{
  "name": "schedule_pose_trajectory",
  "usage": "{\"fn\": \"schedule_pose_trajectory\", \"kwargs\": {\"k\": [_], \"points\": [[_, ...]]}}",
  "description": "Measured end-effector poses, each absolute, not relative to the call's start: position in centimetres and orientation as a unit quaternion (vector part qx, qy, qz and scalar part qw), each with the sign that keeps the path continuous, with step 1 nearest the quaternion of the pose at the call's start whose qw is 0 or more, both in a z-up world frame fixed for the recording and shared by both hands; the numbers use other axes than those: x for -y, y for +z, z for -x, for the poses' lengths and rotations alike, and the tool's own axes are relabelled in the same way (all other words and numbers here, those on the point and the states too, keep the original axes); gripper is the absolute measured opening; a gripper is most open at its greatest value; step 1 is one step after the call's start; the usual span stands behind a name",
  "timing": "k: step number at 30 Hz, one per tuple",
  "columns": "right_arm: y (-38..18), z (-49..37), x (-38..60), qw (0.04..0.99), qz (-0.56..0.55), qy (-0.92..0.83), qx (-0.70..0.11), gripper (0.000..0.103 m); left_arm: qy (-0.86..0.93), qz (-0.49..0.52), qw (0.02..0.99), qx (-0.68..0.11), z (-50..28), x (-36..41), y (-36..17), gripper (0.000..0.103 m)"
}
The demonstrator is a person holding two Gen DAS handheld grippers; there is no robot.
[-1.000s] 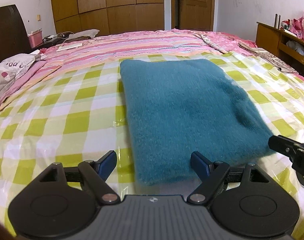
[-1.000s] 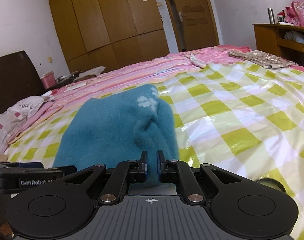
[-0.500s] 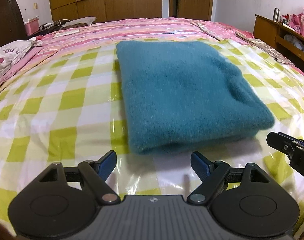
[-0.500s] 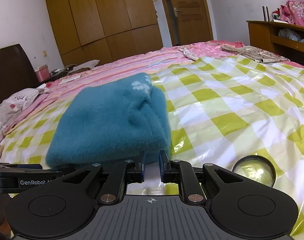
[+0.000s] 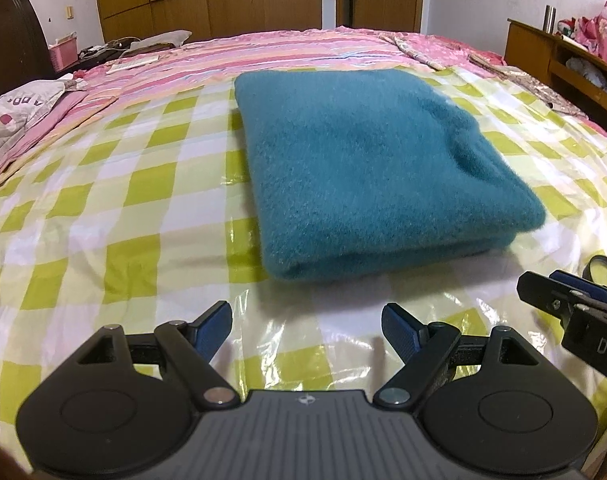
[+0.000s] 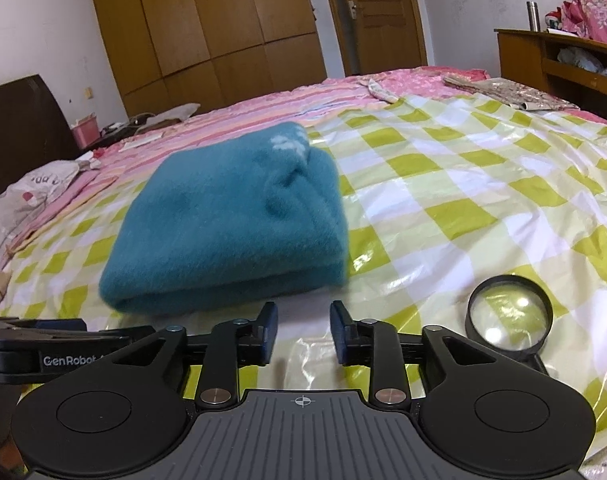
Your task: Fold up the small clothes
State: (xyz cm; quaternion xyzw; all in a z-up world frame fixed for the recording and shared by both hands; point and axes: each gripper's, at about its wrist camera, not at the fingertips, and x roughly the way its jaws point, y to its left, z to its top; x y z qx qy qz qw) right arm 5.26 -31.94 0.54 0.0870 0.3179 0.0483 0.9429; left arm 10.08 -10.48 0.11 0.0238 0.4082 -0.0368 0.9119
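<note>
The teal fleece garment (image 5: 367,168) lies folded into a thick rectangle on the green-and-white checked plastic sheet (image 5: 115,208) that covers the bed, its rounded fold edge facing both grippers. A pale printed patch shows near its far right corner in the right wrist view.

The left gripper (image 5: 305,326) hangs just short of the near edge with its jaws wide apart and nothing between them. The right gripper (image 6: 302,330) sits just beside the garment's near right corner; its jaws are opening, and only the sheet shows in the gap, so the cloth looks released.

Judging from how it lies, the fold seems done and the step in hand is letting go cleanly. To do that well, each gripper should back straight away from the edge without snagging the fleece pile, so the layers stay stacked. The right side shows a slight hump where layers overlap; a light press there would square it up if needed. A magnifying glass (image 6: 507,314) lies on the sheet near the right gripper, so the retreat should steer clear of it.
</note>
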Motion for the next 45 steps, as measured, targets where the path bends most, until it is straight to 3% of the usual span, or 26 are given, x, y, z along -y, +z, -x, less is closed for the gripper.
{"fn": "schedule_pose_trajectory", "kwargs": {"k": [3,17,45], "points": [[0.4,-4.9,31.5,0.942,-0.082,0.053,-0.322,0.034,-0.035,-0.025,0.911,-0.410,-9.9,10.5,0.0,0.093],[0.2,-4.4,30.8,0.937,-0.076,0.052,-0.336,0.049,-0.044,-0.024,0.911,-0.410,-9.3,10.9,-0.1,0.094],[0.1,-3.9,30.7,0.935,-0.076,0.042,-0.344,0.058,-0.045,-0.017,0.914,-0.402,-8.9,10.9,0.1,0.094]]}}
